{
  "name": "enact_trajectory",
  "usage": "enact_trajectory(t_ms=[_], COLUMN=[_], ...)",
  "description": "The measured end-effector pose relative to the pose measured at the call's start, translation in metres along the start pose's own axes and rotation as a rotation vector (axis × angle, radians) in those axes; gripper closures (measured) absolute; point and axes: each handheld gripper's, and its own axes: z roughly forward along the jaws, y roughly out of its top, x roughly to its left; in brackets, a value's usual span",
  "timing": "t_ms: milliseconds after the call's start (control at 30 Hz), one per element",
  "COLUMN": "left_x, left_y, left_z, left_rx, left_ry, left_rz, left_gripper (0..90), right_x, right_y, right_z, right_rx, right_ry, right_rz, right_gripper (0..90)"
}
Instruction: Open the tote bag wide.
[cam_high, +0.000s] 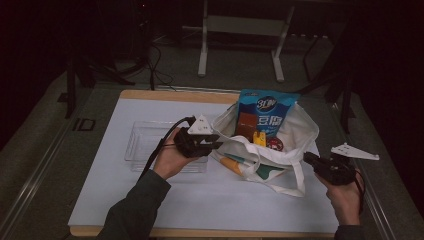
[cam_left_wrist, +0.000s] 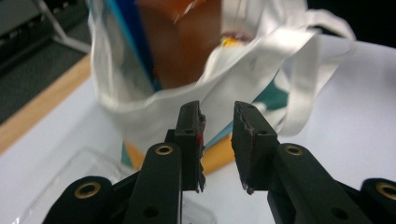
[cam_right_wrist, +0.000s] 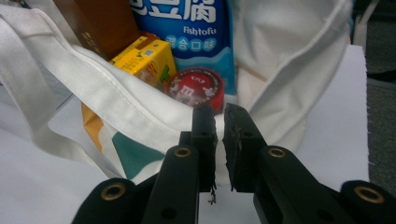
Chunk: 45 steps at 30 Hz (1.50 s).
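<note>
The white tote bag (cam_high: 265, 150) lay toward the right half of the desk (cam_high: 200, 200), mouth open and packed: a blue tofu pouch (cam_high: 266, 116) stood upright at its back, with a brown box (cam_high: 246, 125), a yellow carton (cam_high: 259, 138) and a red-lidded tin (cam_high: 275, 144) in front of it. The clear tray (cam_high: 145, 145) left of the bag looked bare, so the packing seemed all but finished. What remained, judging by the hands, was closing or lifting the bag.

The left gripper (cam_high: 210, 145) hovered at the bag's left rim, jaws parted and holding nothing. The right gripper (cam_high: 306, 158) sat near the bag's right side, its jaws nearly closed, a narrow gap between them, gripping nothing.

A white sheet covered the wooden desk. Beyond its far edge the room was dark, with a grey floor, cables and a metal stand (cam_high: 240, 40).
</note>
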Motion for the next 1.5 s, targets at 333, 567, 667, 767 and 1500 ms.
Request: enact_trajectory(t_ms=[333,567,667,767,1500], left_x=[0.002,0.007,0.003,-0.002,-0.018], left_y=[0.026,0.024,0.022,0.018,-0.025], left_z=[0.014,0.041,0.048,0.055,0.09], left_rx=[-0.017,0.014,0.035,0.079,0.248], left_ry=[0.049,0.037,0.032,0.041,0.071], left_rz=[-0.011,-0.049,-0.035,-0.006,0.062], left_gripper=[77.2,77.2,77.6,79.7,89.8], right_x=[0.005,0.008,0.01,0.012,0.013], right_y=[0.002,-0.002,-0.005,-0.01,-0.042], right_z=[0.018,0.035,0.042,0.048,0.085], right_rx=[0.021,0.046,0.06,0.071,0.135], right_ry=[0.014,-0.003,-0.005,-0.004,0.007], right_rz=[0.003,-0.004,-0.008,-0.011,-0.019], right_gripper=[81.5,81.8,83.6,86.7,90.0])
